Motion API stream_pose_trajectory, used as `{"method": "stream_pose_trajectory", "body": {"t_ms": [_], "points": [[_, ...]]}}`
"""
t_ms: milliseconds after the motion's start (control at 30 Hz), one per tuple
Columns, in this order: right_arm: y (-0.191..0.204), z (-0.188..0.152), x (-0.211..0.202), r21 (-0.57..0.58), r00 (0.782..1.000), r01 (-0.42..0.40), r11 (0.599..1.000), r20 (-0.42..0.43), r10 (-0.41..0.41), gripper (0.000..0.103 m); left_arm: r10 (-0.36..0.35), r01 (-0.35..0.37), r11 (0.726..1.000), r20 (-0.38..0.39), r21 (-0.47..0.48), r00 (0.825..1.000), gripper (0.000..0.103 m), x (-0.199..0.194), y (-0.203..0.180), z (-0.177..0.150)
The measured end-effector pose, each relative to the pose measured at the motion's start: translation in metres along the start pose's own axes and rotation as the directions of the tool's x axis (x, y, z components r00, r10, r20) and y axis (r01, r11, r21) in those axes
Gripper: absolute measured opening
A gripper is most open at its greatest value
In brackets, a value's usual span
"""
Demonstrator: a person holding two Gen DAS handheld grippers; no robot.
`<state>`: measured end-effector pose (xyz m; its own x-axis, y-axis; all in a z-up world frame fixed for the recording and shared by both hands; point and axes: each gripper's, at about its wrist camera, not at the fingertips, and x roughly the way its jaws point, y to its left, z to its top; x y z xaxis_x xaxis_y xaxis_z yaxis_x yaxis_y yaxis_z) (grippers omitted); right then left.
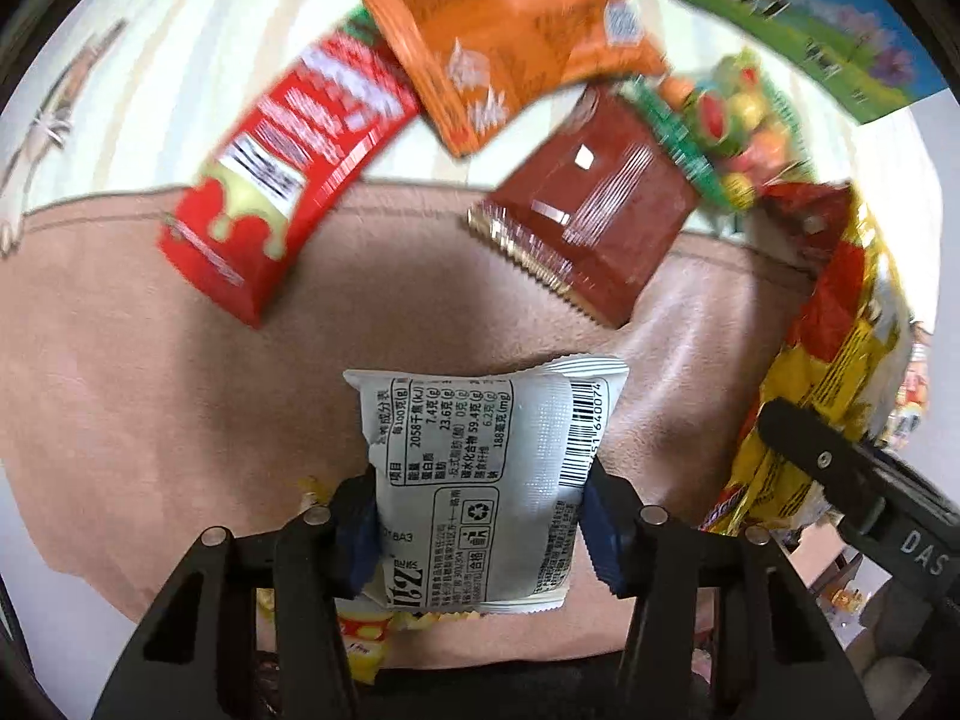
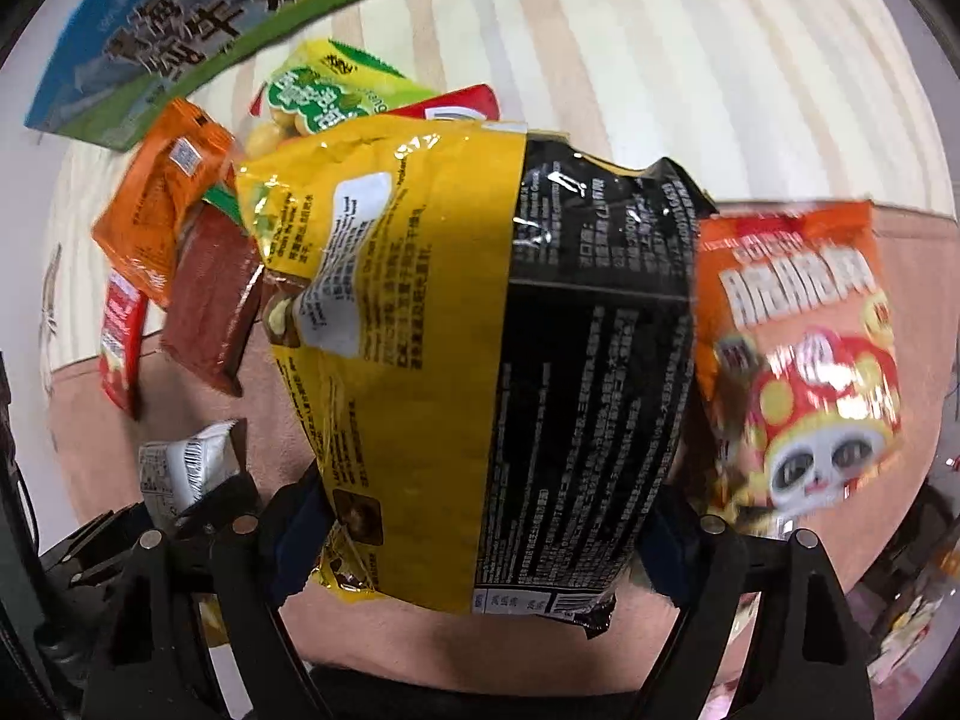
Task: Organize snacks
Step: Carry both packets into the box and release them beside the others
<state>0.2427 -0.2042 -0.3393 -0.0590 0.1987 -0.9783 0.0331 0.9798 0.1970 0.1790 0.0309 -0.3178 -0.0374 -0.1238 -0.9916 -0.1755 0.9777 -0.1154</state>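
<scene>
I hold white snack packet (image 1: 480, 480) clamped in left gripper (image 1: 480, 516), yellow-black bag (image 2: 480, 360) clamped in right gripper (image 2: 480, 534), both above brown mat (image 1: 120, 390). I'd lower gently, clear of far pile, red box (image 1: 270, 180).

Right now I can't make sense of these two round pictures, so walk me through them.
Each picture comes from a fisheye camera mounted on a hand-held two-finger tool, looking along its fingers. A person holds both; no robot arm is involved. In the left view, the left tool pinches a small white snack packet. In the right view, the right tool grips a large yellow-and-black bag. Behind them, a red box, an orange pouch and a dark red packet lie on a pinkish-brown mat.
</scene>
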Motion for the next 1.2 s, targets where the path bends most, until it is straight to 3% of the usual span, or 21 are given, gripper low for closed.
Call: {"method": "stream_pose_trajectory", "body": {"t_ms": [167, 300, 433, 567, 667, 933, 1033, 1067, 1200], "points": [[0.002, -0.012, -0.047, 0.010, 0.994, -0.103, 0.995, 0.045, 0.102, 0.088, -0.087, 0.087, 0.996, 0.071, 0.004, 0.994, 0.052, -0.063, -0.003, 0.015], [0.011, 0.000, -0.099, -0.014, 0.976, -0.190, 0.982, 0.102, 0.190, 0.088, -0.165, 0.163, 0.986, 0.166, 0.025, 0.972, 0.052, -0.128, -0.003, 0.040], [0.024, 0.041, -0.158, -0.065, 0.949, -0.249, 0.966, 0.183, 0.257, 0.088, -0.223, 0.217, 0.975, 0.250, 0.053, 0.942, 0.052, -0.183, -0.023, 0.089], [0.035, 0.102, -0.197, -0.108, 0.938, -0.212, 0.971, 0.256, 0.233, 0.088, -0.213, 0.198, 0.977, 0.300, 0.079, 0.930, 0.052, -0.210, -0.044, 0.136], [0.041, 0.156, -0.202, -0.110, 0.947, -0.154, 0.982, 0.267, 0.179, 0.088, -0.182, 0.165, 0.983, 0.306, 0.081, 0.934, 0.052, -0.200, -0.049, 0.196], [0.043, 0.274, -0.148, -0.074, 0.985, 0.010, 0.997, 0.172, 0.003, 0.089, -0.040, 0.030, 0.998, 0.172, 0.059, 0.984, 0.052, -0.138, -0.054, 0.322], [0.041, 0.299, -0.123, -0.067, 0.990, 0.053, 0.996, 0.134, -0.043, 0.089, 0.006, -0.014, 0.998, 0.119, 0.065, 0.993, 0.052, -0.109, -0.055, 0.346], [0.048, 0.323, -0.111, -0.066, 0.992, 0.060, 0.996, 0.116, -0.053, 0.089, 0.016, -0.023, 0.997, 0.101, 0.068, 0.995, 0.052, -0.100, -0.056, 0.351], [0.041, 0.341, -0.082, -0.057, 0.993, 0.095, 0.994, 0.074, -0.091, 0.089, 0.050, -0.054, 0.996, 0.057, 0.072, 0.997, 0.052, -0.071, -0.056, 0.367]]}}
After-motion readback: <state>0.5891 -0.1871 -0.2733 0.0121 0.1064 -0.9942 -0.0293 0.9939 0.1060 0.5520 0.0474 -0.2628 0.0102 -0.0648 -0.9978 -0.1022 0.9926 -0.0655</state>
